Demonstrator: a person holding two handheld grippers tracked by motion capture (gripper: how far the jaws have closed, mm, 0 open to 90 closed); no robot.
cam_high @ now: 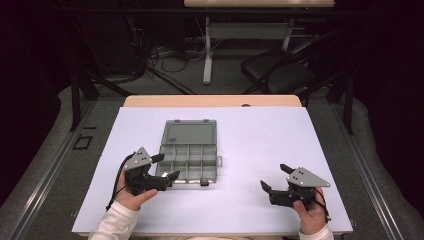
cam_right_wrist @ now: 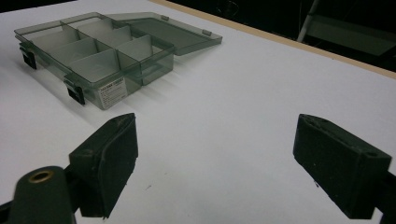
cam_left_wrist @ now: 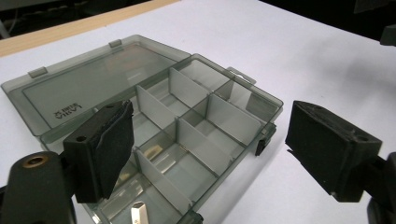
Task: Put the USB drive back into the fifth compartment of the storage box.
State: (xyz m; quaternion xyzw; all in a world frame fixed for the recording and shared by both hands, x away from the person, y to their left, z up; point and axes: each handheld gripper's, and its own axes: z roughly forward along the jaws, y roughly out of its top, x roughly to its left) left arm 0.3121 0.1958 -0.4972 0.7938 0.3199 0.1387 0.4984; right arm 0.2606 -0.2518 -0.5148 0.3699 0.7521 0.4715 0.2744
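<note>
Hovering at the near left corner of the open organiser box [cam_high: 190,152], the left gripper [cam_high: 165,167] has its jaws spread wide with nothing pinched between them. No earlier look is at hand, so how they got that way I leave alone. The box sits mid-table on the white sheet [cam_high: 250,135], its lid [cam_high: 190,133] folded flat away from the person, dividers making small compartments. In the left gripper view a small pale piece [cam_left_wrist: 140,213] lies in the nearest compartment, just below the jaws, and another glint [cam_left_wrist: 152,150] shows one compartment along.

The right gripper [cam_high: 277,180] rests well off to the right, jaws likewise wide and empty, aimed towards the box from across bare table.

My guess is the left hand is working the contents of those near compartments. To do it cleanly, it should come straight down between the dividers, keep one pad off the box wall so the light tray does not skid, and close slowly on the piece.
</note>
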